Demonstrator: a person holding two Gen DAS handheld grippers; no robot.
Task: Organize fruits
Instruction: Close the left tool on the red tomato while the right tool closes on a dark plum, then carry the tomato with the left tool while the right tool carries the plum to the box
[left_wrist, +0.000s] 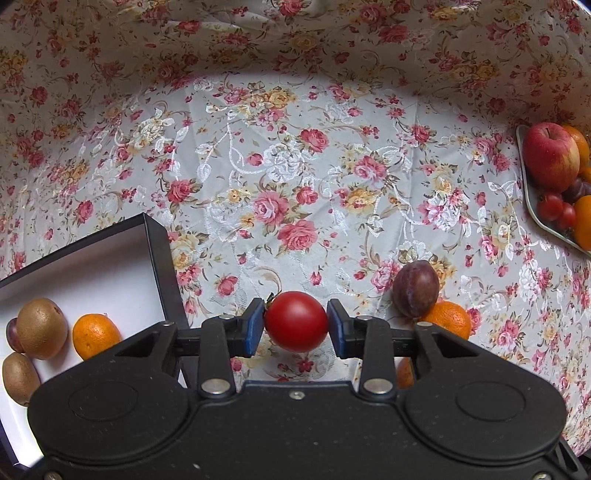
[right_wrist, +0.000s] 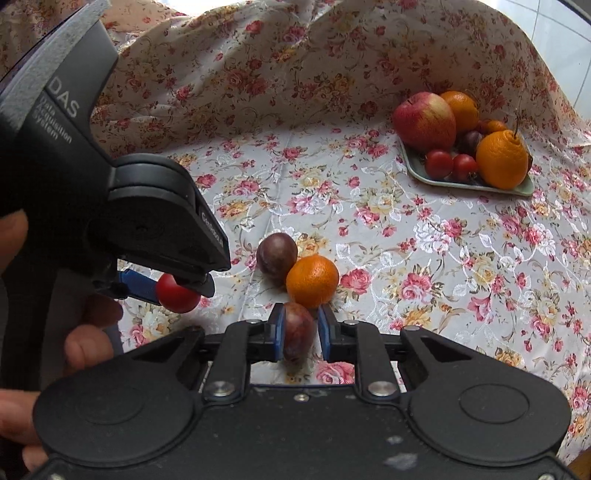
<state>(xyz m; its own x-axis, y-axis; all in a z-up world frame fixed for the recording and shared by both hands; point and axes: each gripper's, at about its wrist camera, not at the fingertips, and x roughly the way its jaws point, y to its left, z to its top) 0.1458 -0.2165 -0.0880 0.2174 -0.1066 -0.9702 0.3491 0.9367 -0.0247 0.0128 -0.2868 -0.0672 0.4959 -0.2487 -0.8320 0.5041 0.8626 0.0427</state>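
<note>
My left gripper (left_wrist: 295, 323) is shut on a red tomato (left_wrist: 295, 320), its blue pads pressing both sides, just above the floral cloth. The right wrist view shows the same left gripper (right_wrist: 173, 290) with the tomato (right_wrist: 176, 295) at the left, a person's hand behind it. My right gripper (right_wrist: 299, 334) is shut on a dark purple plum (right_wrist: 298, 336). Just beyond it lie a loose orange (right_wrist: 312, 280) and a second plum (right_wrist: 276, 256), touching each other. A black box (left_wrist: 157, 258) with a white floor holds two kiwis (left_wrist: 41, 328), an orange (left_wrist: 95, 335) and a plum.
A pale green tray (right_wrist: 417, 166) at the far right carries an apple (right_wrist: 424, 120), oranges, small tomatoes and a plum; the left wrist view has this tray (left_wrist: 532, 212) at its right edge. The flowered cloth rises as a wall behind the table.
</note>
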